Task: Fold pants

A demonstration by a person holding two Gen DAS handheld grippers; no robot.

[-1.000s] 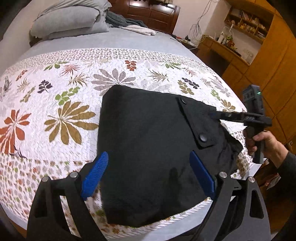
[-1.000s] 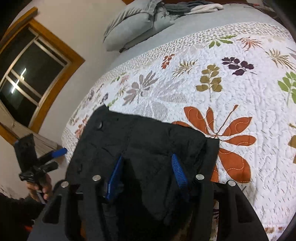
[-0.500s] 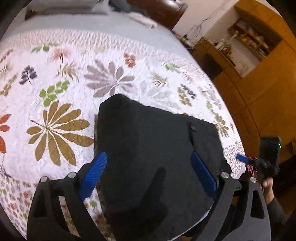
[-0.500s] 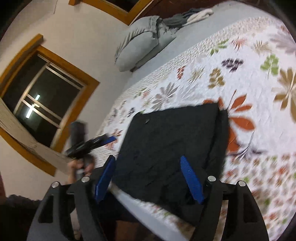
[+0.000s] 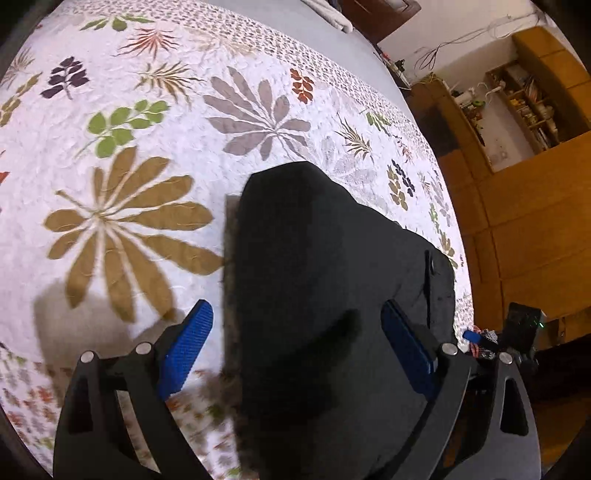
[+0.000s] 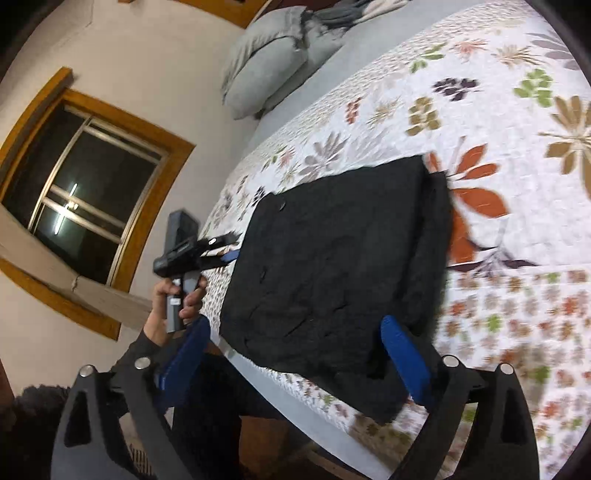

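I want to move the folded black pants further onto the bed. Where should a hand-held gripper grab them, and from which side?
Probably the edge of the black pants that lies along the bed's near side, approached from off the bed. In the right wrist view that edge overhangs the quilt slightly, so a finger could slip under the stacked layers. The far edges lie flat on the quilt.

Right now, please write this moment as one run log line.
folded black fabric pants: on floral quilt, near edge | left gripper: open | right gripper: opening, empty

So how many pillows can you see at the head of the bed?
1 for sure: a grey pillow against the wall at the bed's head, by the window. Crumpled grey bedding beside it may hide more.
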